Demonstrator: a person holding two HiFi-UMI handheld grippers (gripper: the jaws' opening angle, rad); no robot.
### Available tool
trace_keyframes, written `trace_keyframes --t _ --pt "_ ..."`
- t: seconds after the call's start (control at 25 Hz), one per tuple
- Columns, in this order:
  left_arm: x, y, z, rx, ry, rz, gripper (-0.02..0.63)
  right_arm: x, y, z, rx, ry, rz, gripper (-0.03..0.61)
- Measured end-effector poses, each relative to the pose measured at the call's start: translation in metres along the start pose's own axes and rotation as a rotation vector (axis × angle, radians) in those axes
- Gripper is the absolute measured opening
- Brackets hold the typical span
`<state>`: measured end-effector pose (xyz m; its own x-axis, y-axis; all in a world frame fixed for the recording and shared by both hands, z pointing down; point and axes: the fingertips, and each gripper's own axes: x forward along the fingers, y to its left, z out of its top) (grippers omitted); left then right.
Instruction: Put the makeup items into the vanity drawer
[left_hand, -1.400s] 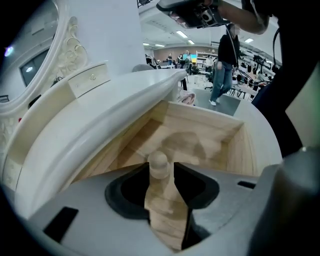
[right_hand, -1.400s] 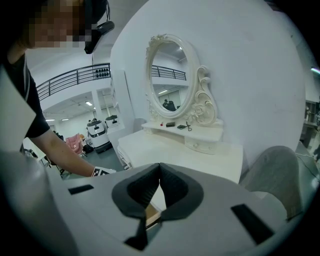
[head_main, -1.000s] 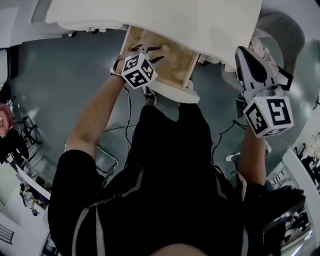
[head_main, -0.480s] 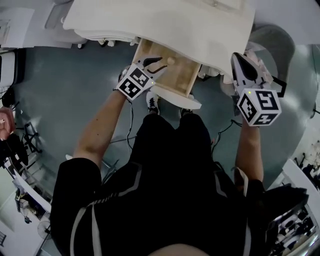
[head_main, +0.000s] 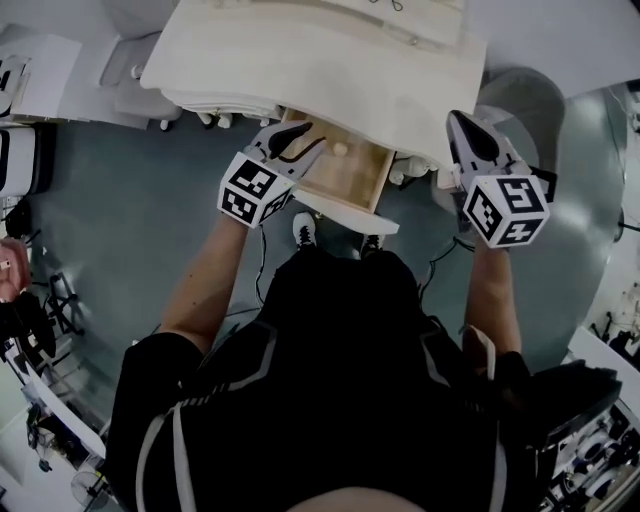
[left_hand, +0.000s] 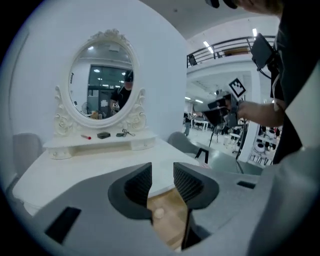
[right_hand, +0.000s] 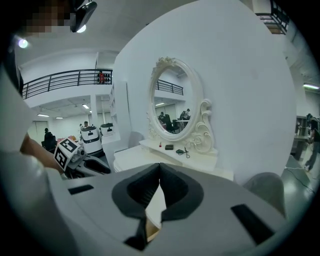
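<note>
Vanity drawer (head_main: 350, 172) standing open, left tongs (left_hand: 162, 174) apart over it, right tongs (right_hand: 159, 172) together, empty

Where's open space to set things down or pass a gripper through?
The white vanity tabletop is bare from front edge to the raised shelf under the oval mirror. The open wooden drawer holds only one small pale round item; the rest of its floor is free. Crowded: the shelf's middle, where small makeup items sit.
</note>
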<state>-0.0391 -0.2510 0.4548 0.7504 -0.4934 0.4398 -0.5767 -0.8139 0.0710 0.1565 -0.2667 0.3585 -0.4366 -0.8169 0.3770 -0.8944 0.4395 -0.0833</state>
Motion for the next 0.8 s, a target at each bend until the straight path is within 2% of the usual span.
trace_keyframes --t 0.08,0.16,0.4,0.6,0.8 --pt "-0.01 -0.001 0.025 -0.04 -0.087 -0.005 0.137 -0.002 0.001 0.008 -0.005 -0.014 -0.013 0.005" --pt "-0.019 -0.004 0.046 -0.039 -0.15 0.011 0.137 -0.005 0.002 0.015 0.005 -0.029 -0.024 0.005" --pt "-0.047 0.004 0.093 -0.003 -0.243 0.114 0.137 -0.013 0.006 0.042 -0.03 -0.071 -0.032 0.005" --pt "-0.059 0.002 0.135 0.034 -0.331 0.128 0.137 -0.018 0.012 0.063 -0.051 -0.108 -0.036 0.005" --pt "-0.084 0.004 0.167 0.053 -0.411 0.228 0.135 -0.023 0.014 0.074 -0.051 -0.118 -0.032 0.005"
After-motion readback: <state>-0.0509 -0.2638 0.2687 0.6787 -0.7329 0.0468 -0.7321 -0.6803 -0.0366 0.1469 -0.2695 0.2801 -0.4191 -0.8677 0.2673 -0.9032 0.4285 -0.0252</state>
